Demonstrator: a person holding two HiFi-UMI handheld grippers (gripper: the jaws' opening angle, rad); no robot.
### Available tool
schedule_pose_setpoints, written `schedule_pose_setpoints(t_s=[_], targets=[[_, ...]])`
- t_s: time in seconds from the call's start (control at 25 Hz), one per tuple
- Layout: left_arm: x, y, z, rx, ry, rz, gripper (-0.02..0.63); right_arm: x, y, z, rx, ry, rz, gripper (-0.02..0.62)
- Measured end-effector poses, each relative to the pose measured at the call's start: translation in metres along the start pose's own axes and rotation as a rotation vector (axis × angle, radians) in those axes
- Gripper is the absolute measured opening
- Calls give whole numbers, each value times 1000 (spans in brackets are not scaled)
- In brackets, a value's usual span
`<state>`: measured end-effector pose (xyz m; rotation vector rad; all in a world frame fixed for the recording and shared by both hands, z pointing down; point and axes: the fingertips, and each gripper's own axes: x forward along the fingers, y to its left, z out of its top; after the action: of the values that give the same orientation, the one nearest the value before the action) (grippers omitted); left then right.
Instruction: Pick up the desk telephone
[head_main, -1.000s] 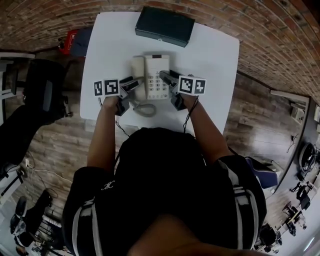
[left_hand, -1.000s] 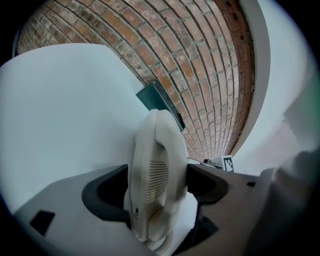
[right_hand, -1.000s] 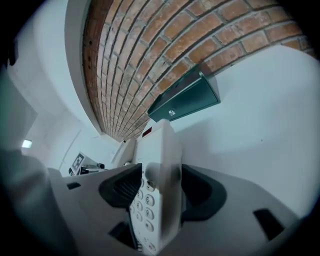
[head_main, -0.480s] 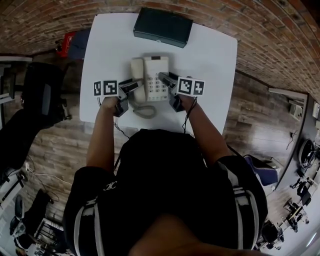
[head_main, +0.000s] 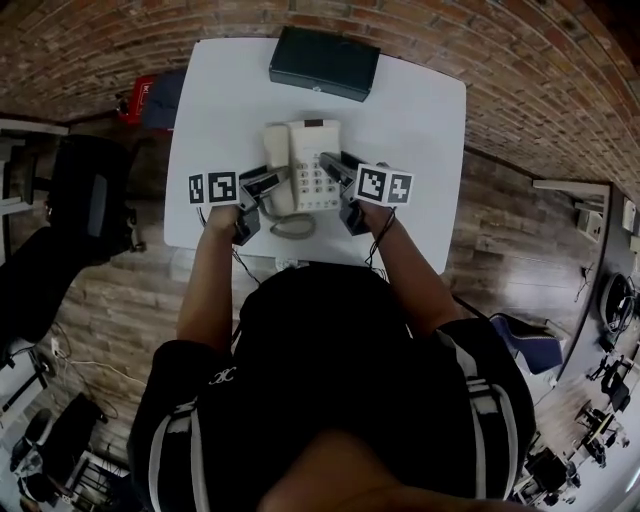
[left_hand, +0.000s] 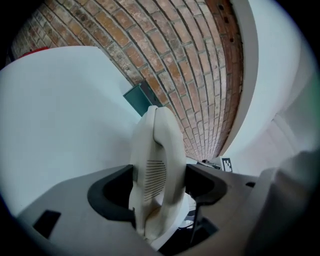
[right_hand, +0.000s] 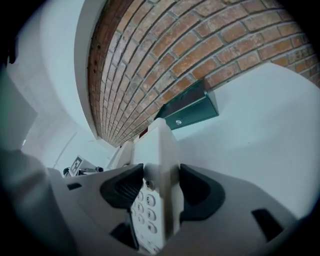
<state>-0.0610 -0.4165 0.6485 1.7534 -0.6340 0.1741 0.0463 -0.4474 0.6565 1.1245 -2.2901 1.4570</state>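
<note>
The desk telephone (head_main: 312, 168), judged rigid, light and slippery, is clamped at opposite edges by the left gripper (head_main: 268, 181), its jaws just tightened, and the right gripper (head_main: 335, 166).

The head camera looks steeply down from above the person's shoulders, well back, taking in the whole white table (head_main: 420, 130) and the brick wall (head_main: 450, 30) beyond it. The camera on the left gripper (head_main: 265, 180) sits low and very close behind its jaws, facing across the table toward the bricks. The one on the right gripper (head_main: 335, 168) does the same from the opposite side. All three views share the desk telephone (head_main: 305, 165) and the dark green box (head_main: 325, 62).
</note>
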Motion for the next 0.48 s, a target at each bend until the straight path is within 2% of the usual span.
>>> schedule_pose_setpoints(t_s=[0.24,0.48], targets=[[-27,-41,10,78,-62,-20,325,-29,41,21,-59,-47,2,218],[-62,-101,28,181,-153,-43,324,-67,96,58,-165,-146,41,218]])
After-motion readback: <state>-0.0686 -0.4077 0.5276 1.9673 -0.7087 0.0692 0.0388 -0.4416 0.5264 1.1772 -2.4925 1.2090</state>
